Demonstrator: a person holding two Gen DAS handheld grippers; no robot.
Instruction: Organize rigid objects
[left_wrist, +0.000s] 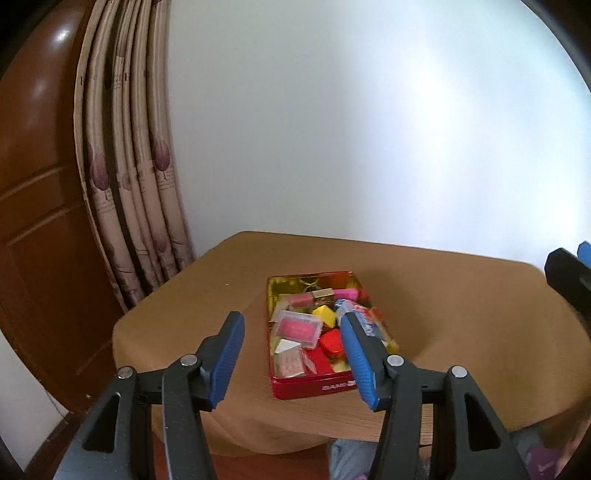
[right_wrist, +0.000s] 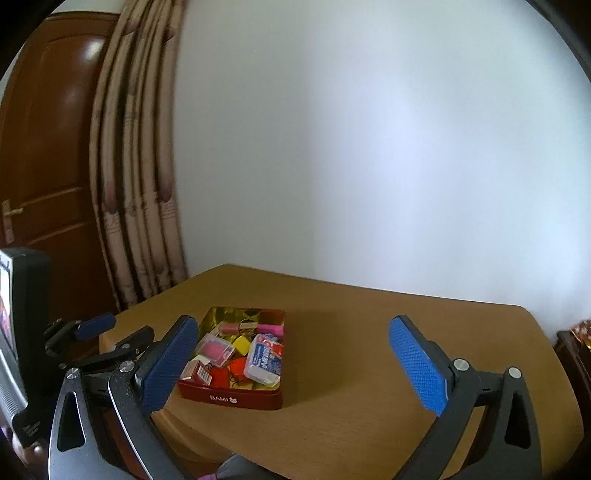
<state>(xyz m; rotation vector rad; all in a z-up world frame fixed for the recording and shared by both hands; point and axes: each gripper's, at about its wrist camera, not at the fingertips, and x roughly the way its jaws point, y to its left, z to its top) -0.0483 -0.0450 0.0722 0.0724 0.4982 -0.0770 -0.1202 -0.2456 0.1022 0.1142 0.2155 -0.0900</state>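
Note:
A red tin box (left_wrist: 314, 387) with a gold inside stands on the brown table (left_wrist: 461, 314), filled with several small items: a clear case with a pink insert (left_wrist: 297, 328), a yellow block (left_wrist: 325, 315) and a red piece (left_wrist: 330, 341). My left gripper (left_wrist: 290, 325) is open and empty, held above the table's near edge in front of the tin. In the right wrist view the tin (right_wrist: 236, 397) sits left of centre, with a blue and white case (right_wrist: 264, 358) inside. My right gripper (right_wrist: 291, 332) is wide open and empty, above the table.
A beige curtain (left_wrist: 129, 166) and a brown wooden door (left_wrist: 33, 221) stand left of the table. A white wall (left_wrist: 369, 129) runs behind it. The left gripper's body (right_wrist: 88, 332) shows at the left edge of the right wrist view.

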